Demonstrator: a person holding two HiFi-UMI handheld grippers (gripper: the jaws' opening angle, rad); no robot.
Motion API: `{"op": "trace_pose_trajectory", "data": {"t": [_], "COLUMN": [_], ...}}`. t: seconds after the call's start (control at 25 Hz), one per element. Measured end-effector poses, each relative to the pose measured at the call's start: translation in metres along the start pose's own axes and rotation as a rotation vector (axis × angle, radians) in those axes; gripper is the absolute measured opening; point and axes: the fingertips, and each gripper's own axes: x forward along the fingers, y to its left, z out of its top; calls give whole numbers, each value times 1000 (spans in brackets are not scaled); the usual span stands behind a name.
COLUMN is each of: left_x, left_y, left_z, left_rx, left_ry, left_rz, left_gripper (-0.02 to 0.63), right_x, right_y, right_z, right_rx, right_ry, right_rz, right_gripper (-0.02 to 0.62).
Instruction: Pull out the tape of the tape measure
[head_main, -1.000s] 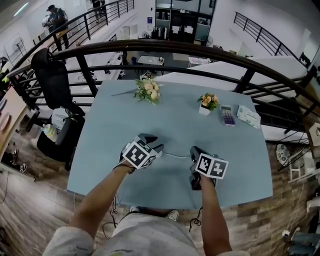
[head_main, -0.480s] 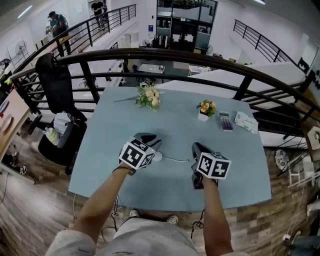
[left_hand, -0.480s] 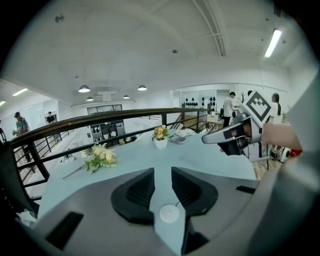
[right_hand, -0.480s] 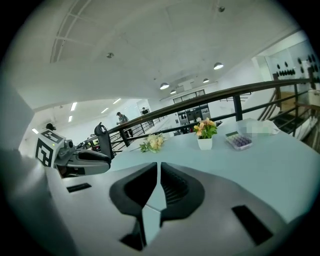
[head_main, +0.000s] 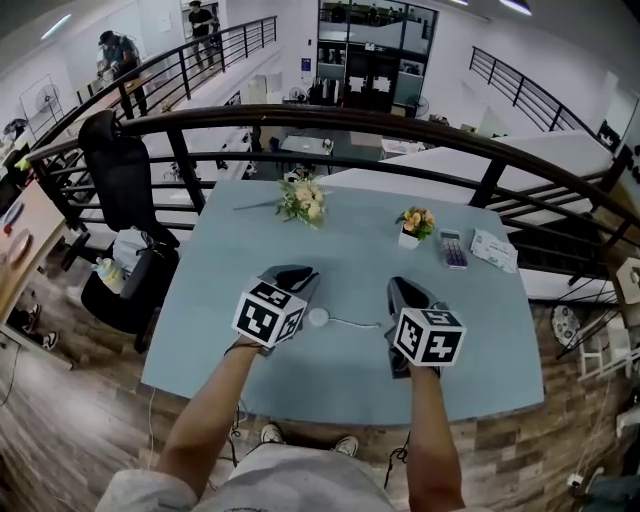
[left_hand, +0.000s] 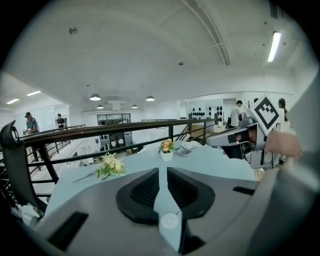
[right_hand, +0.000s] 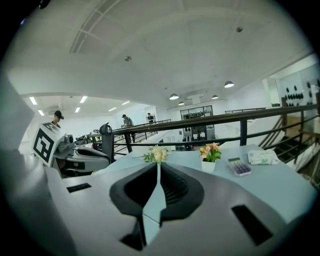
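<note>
A small round white tape measure (head_main: 318, 317) lies on the pale blue table (head_main: 350, 230), and its thin tape (head_main: 355, 322) runs right toward the spot under my right gripper. Both grippers hover above the table, apart from it. My left gripper (head_main: 303, 273) has just been closing; only a thin slit stays between its jaws (left_hand: 162, 169) and nothing is in them. Through that slit the white tape measure (left_hand: 169, 220) shows below. My right gripper (head_main: 396, 284) is shut and empty (right_hand: 158, 166). Each gripper shows in the other's view: the right gripper (left_hand: 215, 142), the left gripper (right_hand: 102, 155).
At the table's far side lie a flower bouquet (head_main: 302, 200), a small potted flower (head_main: 415, 225), a calculator (head_main: 455, 248) and a tissue pack (head_main: 495, 248). A dark railing (head_main: 330, 118) curves behind the table. A black office chair (head_main: 120, 170) stands at the left.
Both grippers have risen from the table. The left one has uncovered the round tape measure, which stays on the table with its tape out. The left jaws have narrowed.
</note>
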Motion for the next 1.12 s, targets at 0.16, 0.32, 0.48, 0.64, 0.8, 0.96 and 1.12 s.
{"op": "trace_pose_trajectory", "data": {"t": [0.16,0.32,0.48,0.64,0.8,0.96,1.12], "left_x": [-12,-24,-37,-41,-45,-46,-48], "left_y": [4,5,5,11,18,20,24], "left_z": [3,15,27,27,24,24,27], "left_rx": [8,-2,-3,6,-1,-3,-5], "left_ry": [-8,-59,-119,-131,-139,-150,-163], "left_rz": [33,62,99,120,146,155,167], "left_gripper": [40,29,11,-2,-2,-2,-2], "right_x": [-7,-14,-17,-18,-23,-24,-24], "right_y": [9,18,26,30,32,30,28], "right_z": [13,29,36,38,42,42,40], "right_rx": [-30,-67,-100,-118,-123,-130,-148], "right_ry": [-41,-93,-123,-142,-162,-167,-161], "right_rz": [-1,1,3,5,4,-6,-20], "right_gripper": [16,9,5,3,3,3,3]}}
